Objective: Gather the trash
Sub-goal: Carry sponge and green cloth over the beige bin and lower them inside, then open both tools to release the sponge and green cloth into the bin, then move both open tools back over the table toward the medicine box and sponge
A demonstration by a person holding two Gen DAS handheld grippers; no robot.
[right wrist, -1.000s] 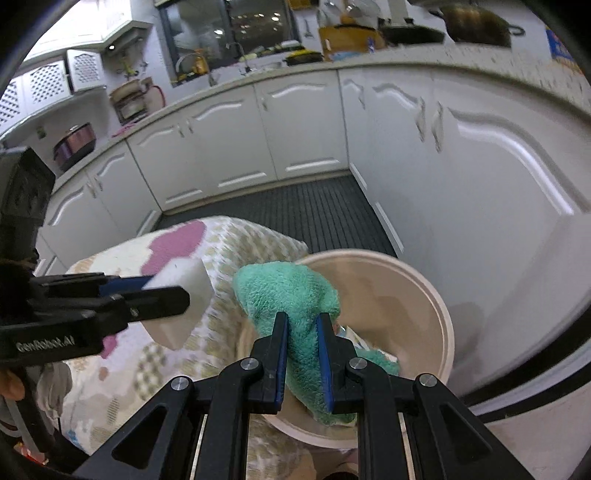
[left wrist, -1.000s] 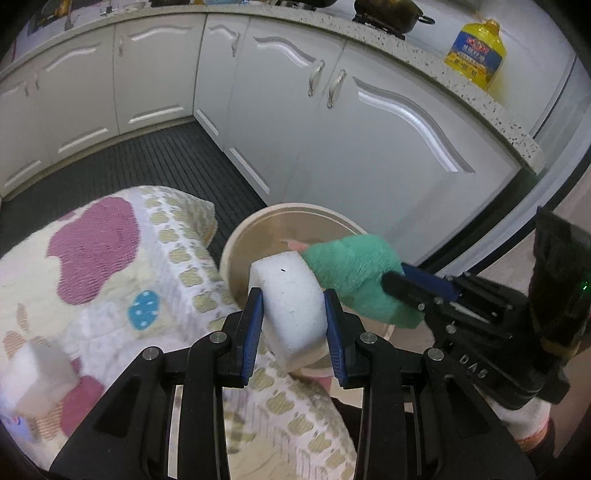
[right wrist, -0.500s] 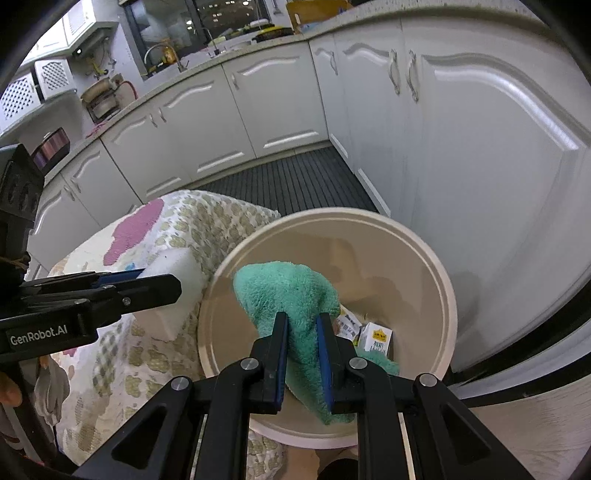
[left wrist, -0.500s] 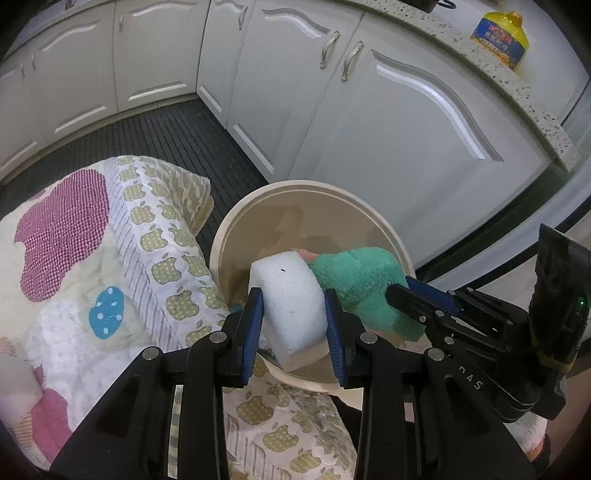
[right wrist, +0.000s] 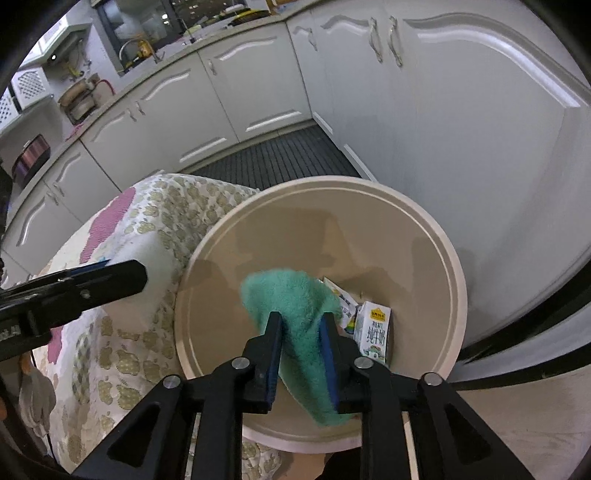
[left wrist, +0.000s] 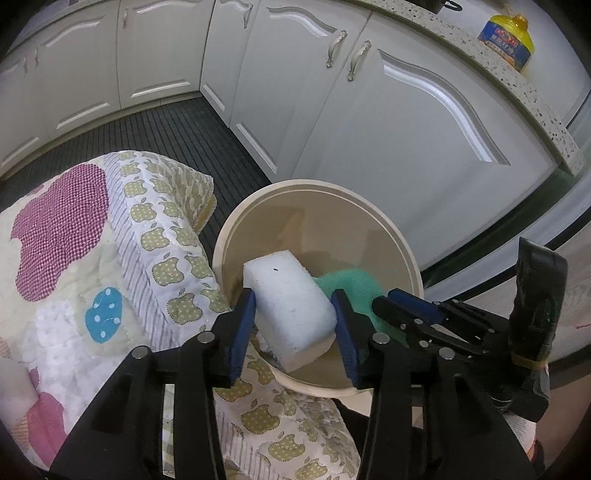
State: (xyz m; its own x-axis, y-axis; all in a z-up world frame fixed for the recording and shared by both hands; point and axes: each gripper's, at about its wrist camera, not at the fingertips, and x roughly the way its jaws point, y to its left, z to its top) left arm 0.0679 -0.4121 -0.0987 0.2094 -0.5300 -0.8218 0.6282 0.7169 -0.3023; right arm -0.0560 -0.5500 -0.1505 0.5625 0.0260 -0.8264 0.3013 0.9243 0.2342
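My left gripper (left wrist: 293,325) is shut on a white foam block (left wrist: 290,306) and holds it over the near rim of a round beige trash bin (left wrist: 373,218). My right gripper (right wrist: 301,332) is shut on a green fuzzy cloth (right wrist: 295,317) that hangs inside the bin (right wrist: 448,258). The cloth also shows in the left wrist view (left wrist: 351,286), beside the right gripper (left wrist: 388,304). Small milk cartons (right wrist: 375,332) lie at the bottom of the bin. The left gripper's finger (right wrist: 107,282) reaches in from the left in the right wrist view.
A patterned quilt (left wrist: 110,258) covers a surface left of the bin. White kitchen cabinets (left wrist: 388,122) curve behind the bin, with dark ribbed floor matting (left wrist: 129,136) in front of them. A yellow oil bottle (left wrist: 508,35) stands on the counter. A white foam piece (left wrist: 13,373) lies on the quilt at far left.
Both grippers moved forward and down over the bin. The bin now looks larger and its bottom with the cartons shows. Both grips are unchanged.
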